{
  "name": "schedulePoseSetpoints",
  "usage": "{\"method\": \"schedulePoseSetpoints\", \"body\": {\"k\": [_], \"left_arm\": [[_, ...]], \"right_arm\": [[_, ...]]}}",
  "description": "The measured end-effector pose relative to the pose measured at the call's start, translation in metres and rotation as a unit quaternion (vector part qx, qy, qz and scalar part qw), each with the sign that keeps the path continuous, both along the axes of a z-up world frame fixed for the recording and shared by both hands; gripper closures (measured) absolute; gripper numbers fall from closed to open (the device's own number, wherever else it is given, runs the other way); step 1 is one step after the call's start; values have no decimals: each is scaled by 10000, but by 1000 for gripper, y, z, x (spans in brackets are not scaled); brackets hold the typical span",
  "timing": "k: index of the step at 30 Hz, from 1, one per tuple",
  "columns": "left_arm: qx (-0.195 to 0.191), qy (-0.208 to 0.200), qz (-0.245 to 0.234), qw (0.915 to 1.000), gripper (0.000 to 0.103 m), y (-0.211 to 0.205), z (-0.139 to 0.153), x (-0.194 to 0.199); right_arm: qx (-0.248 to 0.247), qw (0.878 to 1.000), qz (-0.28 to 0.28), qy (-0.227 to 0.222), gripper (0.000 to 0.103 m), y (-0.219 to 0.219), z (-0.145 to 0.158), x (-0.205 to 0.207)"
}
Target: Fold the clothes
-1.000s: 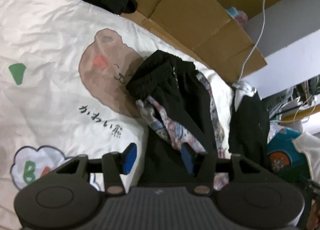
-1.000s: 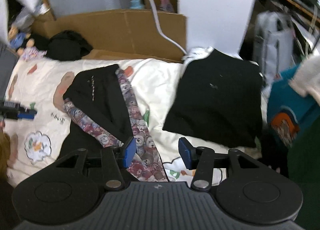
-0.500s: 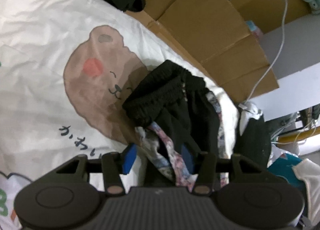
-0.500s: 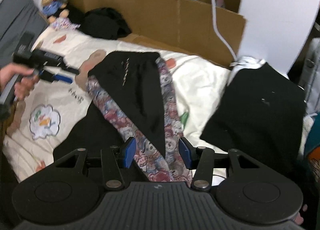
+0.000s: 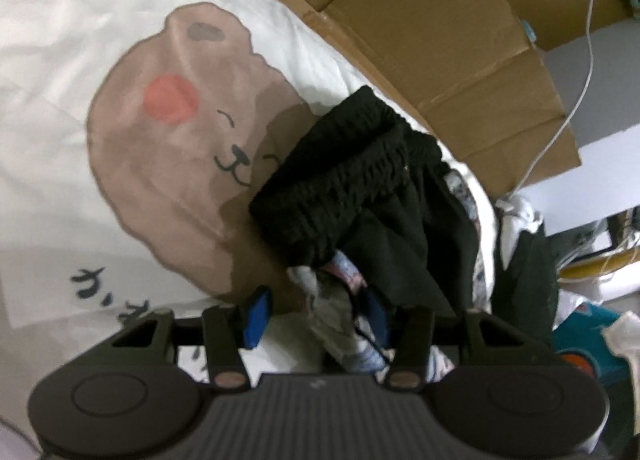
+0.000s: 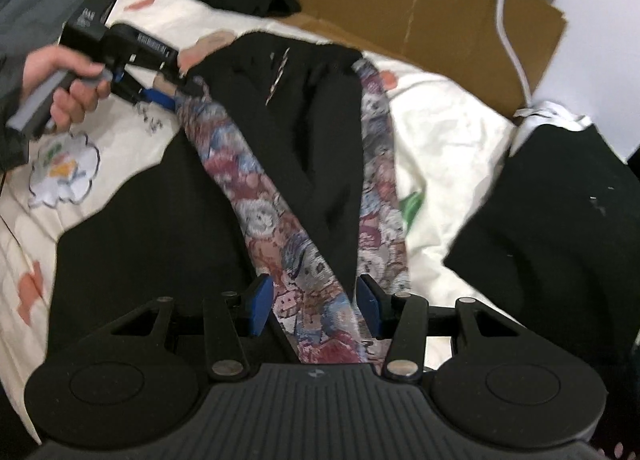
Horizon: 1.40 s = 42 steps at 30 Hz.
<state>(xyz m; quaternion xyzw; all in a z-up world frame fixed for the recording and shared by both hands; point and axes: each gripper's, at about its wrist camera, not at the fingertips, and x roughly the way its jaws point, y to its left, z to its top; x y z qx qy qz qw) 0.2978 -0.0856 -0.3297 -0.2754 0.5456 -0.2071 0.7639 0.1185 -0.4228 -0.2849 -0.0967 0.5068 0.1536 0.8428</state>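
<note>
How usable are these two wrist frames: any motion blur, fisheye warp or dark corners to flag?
Left wrist: soft motion blur over the bear-print sheet and black trousers; cardboard edges bow from the fisheye. Right wrist: the patterned stripe is smeared, the gripping hand soft; the corners vignette black.

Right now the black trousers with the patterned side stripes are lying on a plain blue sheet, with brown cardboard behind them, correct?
Not quite. The sheet is white with a cartoon bear print, not plain blue, as the left wrist view shows. The black trousers with patterned stripes do lie on it, with cardboard behind.
</note>
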Motion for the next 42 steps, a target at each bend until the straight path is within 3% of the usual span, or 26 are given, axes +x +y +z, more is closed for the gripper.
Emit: {"method": "schedulePoseSetpoints", "body": {"k": [1, 4, 7, 10, 12, 15, 17, 20, 29, 42], "left_arm": [[-81, -3, 37, 10000, 52, 1, -2, 1], [-246, -34, 105, 9996, 74, 3, -2, 3], [-385, -34, 61, 9992, 81, 3, 13, 4], [-344, -77, -136, 9993, 82, -2, 31, 8], [-294, -106, -248, 9992, 84, -6, 42, 9], [-302, -141, -345, 9988, 84, -9, 52, 10], [-254, -137, -433, 9986, 84, -12, 60, 10], [0, -123, -552, 9984, 84, -19, 76, 12], [-244, -161, -414, 9987, 85, -53, 101, 32], [9, -188, -302, 9994, 85, -120, 90, 73]], "right_arm": [[32, 10000, 71, 20, 52, 3, -5, 1], [96, 9996, 236, 79, 52, 12, -16, 6], [-49, 9990, 419, 124, 52, 27, -31, 9], [-282, 9979, 552, 182, 52, 36, -44, 10], [-395, 9970, 623, 222, 62, 40, -49, 10], [-334, 9973, 603, 261, 86, 34, -47, 10], [-312, 9977, 554, 219, 97, 28, -44, 11], [-234, 9985, 479, 148, 99, 19, -37, 12], [287, 9995, -134, -30, 100, -19, -17, 26], [786, 9941, -740, -61, 100, -61, -20, 42]]}}
